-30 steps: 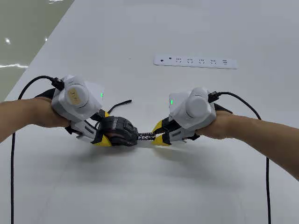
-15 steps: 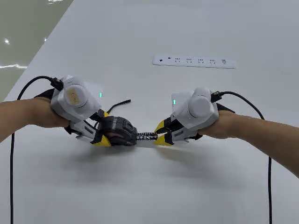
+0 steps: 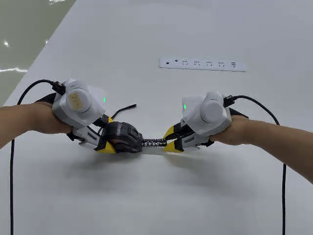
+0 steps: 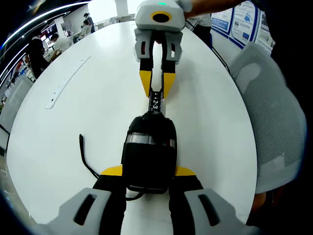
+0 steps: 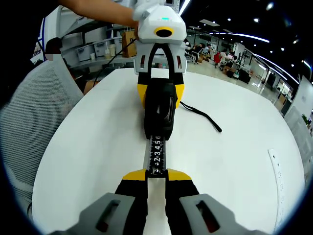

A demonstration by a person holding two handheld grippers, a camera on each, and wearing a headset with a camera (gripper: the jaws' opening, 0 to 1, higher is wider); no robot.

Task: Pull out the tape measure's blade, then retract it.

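Note:
A black tape measure rests on the white table, with my left gripper shut on its case. Its blade runs a short way out to the right, black with white numbers. My right gripper is shut on the blade's end, yellow fingertips pinching it from both sides. In the left gripper view the right gripper faces me across the blade. In the right gripper view the left gripper holds the case opposite. A black wrist strap trails from the case.
A white power strip lies flat at the far middle of the table. Black cables run from both grippers, one off the right side. The table's left edge borders a glossy floor. A grey mesh chair stands by the table.
My right gripper has moved a little to the right, drawing more of the blade out of the case. The left gripper and case have stayed put.

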